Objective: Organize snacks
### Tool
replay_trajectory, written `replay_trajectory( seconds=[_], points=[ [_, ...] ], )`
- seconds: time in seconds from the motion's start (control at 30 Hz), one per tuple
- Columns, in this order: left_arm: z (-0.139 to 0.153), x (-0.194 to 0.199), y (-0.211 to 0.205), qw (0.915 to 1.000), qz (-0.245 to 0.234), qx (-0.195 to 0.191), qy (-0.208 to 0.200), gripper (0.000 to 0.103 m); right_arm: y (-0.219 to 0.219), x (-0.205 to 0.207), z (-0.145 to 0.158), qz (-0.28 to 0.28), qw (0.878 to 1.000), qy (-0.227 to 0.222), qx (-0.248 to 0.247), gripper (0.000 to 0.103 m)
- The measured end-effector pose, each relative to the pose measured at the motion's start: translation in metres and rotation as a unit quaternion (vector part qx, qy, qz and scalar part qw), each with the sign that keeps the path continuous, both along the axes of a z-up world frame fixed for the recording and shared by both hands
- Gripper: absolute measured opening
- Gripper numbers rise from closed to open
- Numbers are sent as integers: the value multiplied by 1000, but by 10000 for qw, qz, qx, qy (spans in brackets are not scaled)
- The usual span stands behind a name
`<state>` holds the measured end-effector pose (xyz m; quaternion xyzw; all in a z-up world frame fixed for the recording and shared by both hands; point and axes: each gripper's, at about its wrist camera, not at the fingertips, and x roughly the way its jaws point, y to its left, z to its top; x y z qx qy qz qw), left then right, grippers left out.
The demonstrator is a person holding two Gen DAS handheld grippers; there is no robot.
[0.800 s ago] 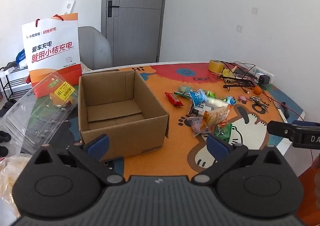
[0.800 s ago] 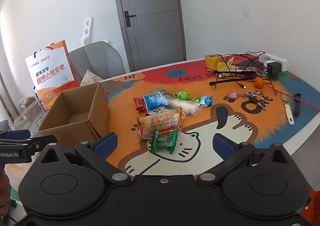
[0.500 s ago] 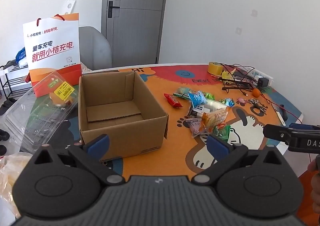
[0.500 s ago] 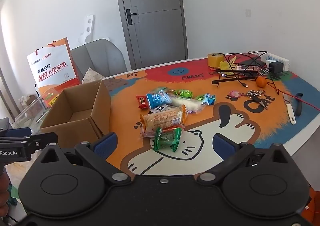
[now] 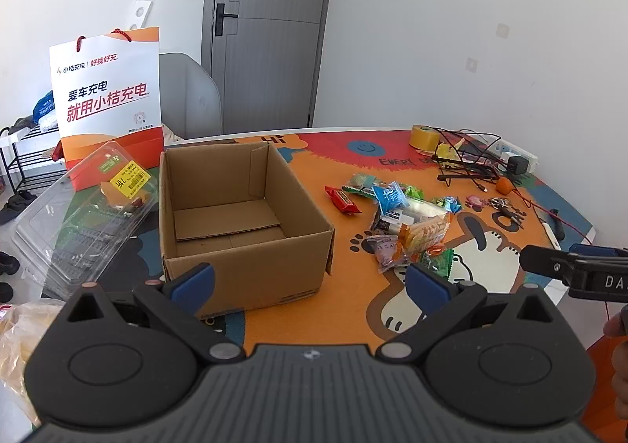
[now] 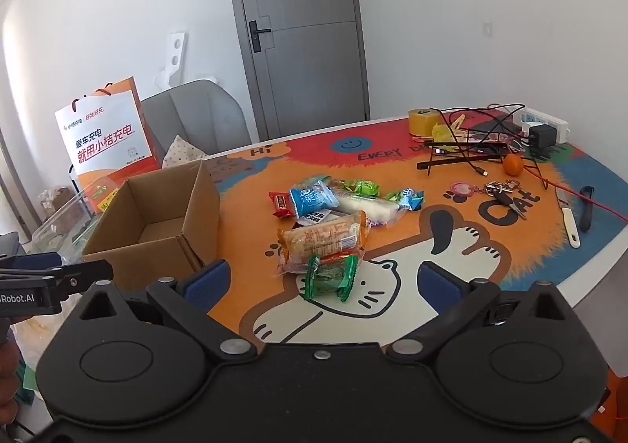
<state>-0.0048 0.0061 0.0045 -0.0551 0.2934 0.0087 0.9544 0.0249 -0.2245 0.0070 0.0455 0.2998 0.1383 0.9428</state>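
Nothing looks sorted yet. The open brown cardboard box (image 5: 243,223), left of centre in the left wrist view, is empty. The heap of wrapped snacks (image 6: 333,223) lies mid-frame in the right wrist view on the orange cartoon-cat table mat (image 6: 451,247). The left gripper (image 5: 310,282) and right gripper (image 6: 324,282) both hover with jaws wide apart, holding nothing. Every packet remains to be boxed.
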Motion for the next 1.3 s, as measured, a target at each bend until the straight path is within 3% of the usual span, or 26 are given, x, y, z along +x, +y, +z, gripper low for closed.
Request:
replay_trajectory(
  seconds=[1.3],
  points=[
    [1,-2,-3,10000,-66,-4,-22,103,2,-1,-4,56,10000,28,-22,103]
  ],
)
